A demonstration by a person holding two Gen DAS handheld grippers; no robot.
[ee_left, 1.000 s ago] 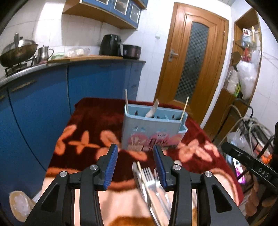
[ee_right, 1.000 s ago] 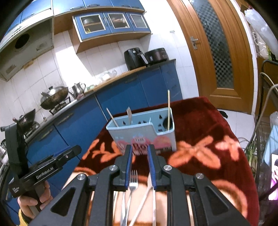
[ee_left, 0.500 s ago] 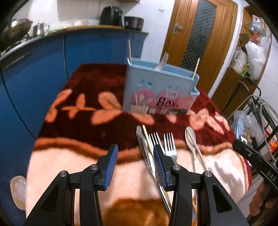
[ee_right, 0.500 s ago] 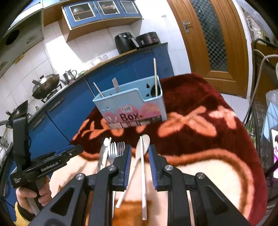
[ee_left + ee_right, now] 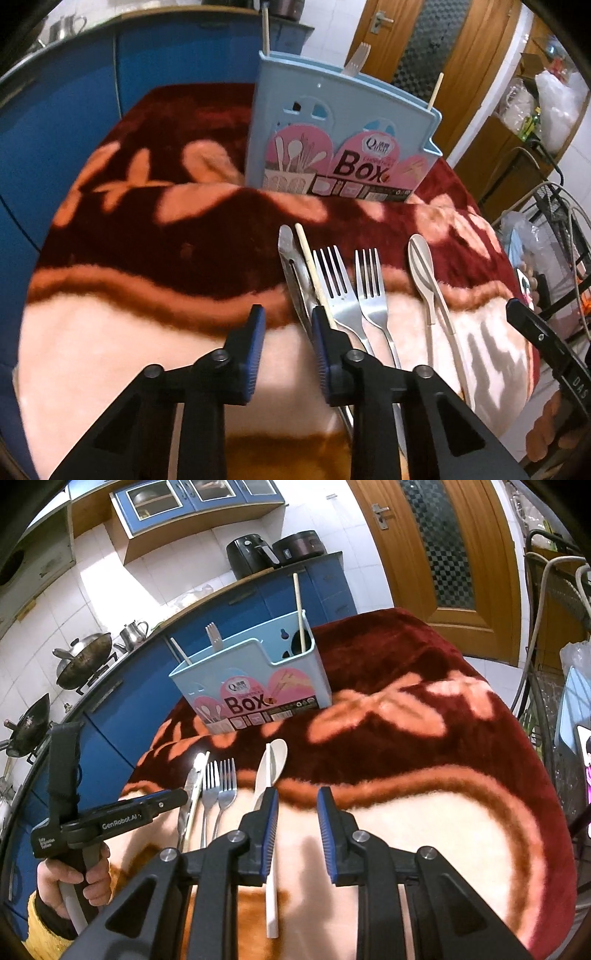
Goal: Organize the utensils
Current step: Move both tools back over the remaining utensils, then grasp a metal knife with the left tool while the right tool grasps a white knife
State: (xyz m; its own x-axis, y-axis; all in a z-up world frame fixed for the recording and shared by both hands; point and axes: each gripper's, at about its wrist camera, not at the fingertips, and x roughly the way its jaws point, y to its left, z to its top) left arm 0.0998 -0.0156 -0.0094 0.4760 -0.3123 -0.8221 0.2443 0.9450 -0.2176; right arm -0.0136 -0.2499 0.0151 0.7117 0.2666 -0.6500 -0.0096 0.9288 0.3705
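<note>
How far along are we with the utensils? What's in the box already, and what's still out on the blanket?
Done: the blue utensil box holds one fork and two chopsticks. In hand: nothing; the left claw and right claw are both open and empty. Left: on the blanket lie a knife, one chopstick, two forks, a spoon and a white stick.
</note>
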